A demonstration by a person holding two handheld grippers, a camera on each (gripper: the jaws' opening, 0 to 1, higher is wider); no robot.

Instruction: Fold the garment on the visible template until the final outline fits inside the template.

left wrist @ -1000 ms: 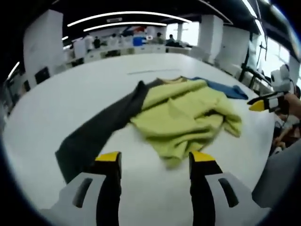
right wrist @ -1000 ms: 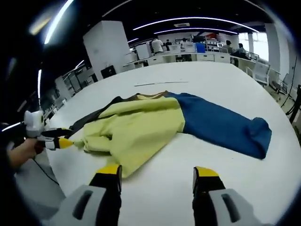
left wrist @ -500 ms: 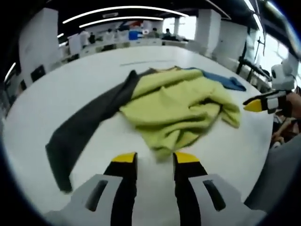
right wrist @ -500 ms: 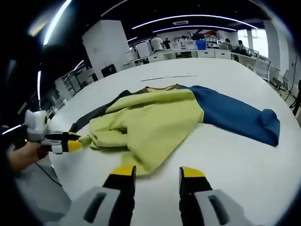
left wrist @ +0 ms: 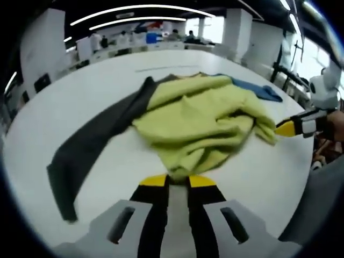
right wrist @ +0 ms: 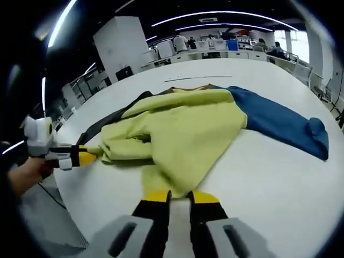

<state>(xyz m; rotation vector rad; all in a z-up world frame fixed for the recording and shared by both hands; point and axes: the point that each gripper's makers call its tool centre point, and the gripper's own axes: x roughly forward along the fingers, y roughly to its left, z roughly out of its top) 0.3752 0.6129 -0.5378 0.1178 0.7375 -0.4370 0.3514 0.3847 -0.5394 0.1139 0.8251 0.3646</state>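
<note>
A crumpled garment (left wrist: 199, 123) (right wrist: 183, 129) lies on the white table (left wrist: 80, 91) (right wrist: 279, 183). Its body is yellow-green, with one dark grey sleeve (left wrist: 91, 145) (right wrist: 115, 121) and one blue sleeve (left wrist: 258, 90) (right wrist: 279, 123). My left gripper (left wrist: 177, 180) has its jaws closed to a narrow gap on the near edge of the yellow-green cloth; in the right gripper view the left gripper (right wrist: 91, 157) touches a bunched corner. My right gripper (right wrist: 180, 196) is likewise closed on the near hem, and in the left gripper view the right gripper (left wrist: 285, 128) meets the cloth's right corner.
A thin dark line (left wrist: 161, 68) (right wrist: 199, 78) runs across the table beyond the garment. A person's hand (right wrist: 27, 174) holds the left gripper past the table's edge. Desks, white pillars and people stand far behind the table.
Both grippers' jaws went from wide open to nearly together. Both cameras moved closer to the garment, whose near edge now sits between each pair of tips.
</note>
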